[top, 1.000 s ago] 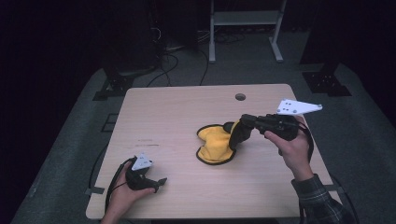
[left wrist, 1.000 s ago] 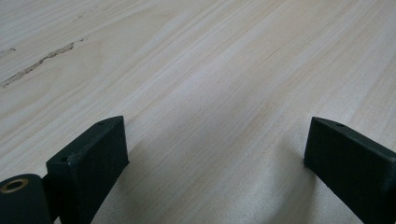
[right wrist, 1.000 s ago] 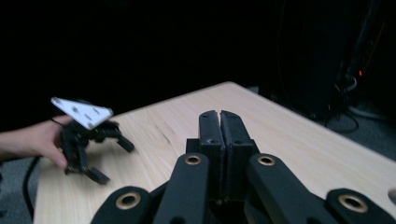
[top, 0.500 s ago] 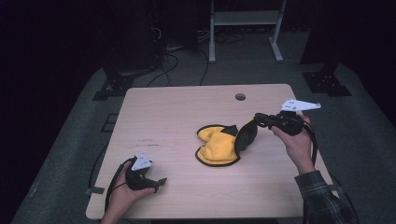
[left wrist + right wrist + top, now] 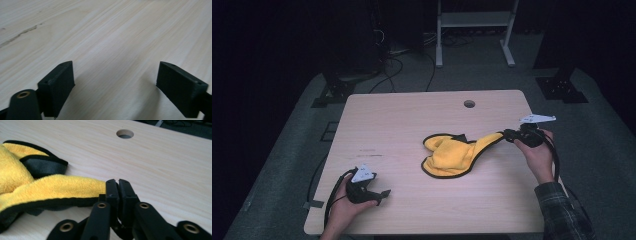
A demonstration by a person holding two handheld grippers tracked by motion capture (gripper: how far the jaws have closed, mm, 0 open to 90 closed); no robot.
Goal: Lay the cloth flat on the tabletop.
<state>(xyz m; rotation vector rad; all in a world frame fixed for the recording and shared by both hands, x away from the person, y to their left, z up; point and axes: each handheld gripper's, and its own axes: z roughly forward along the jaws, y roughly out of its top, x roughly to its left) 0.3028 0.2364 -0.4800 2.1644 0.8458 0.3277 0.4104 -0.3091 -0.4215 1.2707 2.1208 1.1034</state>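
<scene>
Nearest the person, the left gripper (image 5: 384, 193) rests low on the table (image 5: 402, 125) at its near left corner, jaws spread wide with only bare wood between them, though they have just been closing a little; its own view confirms the gap holds nothing. Toward the right edge, the right gripper (image 5: 507, 134) grips one corner of the yellow cloth (image 5: 452, 155), and that corner is drawn out into a taut strip reaching from the bunched heap at mid-table. The right gripper view shows the jaws nearly together with a thin slit between the pads, the cloth's corner (image 5: 100, 186) running in against the left pad; the jaws have just been easing apart slightly, and I cannot tell from these frames whether the fabric remains firmly pinched. In my judgement the step in hand is spreading the cloth flat by pulling a corner outward. The next move likely calls for laying this corner down, then taking another edge of the heap, probably with the idle left gripper. The high view gives the cloth's full outline and black hem; the right gripper view alone shows a folded dark flap (image 5: 42, 166) on the heap. Farthest off, a round hole (image 5: 469, 103) sits near the table's far edge.
</scene>
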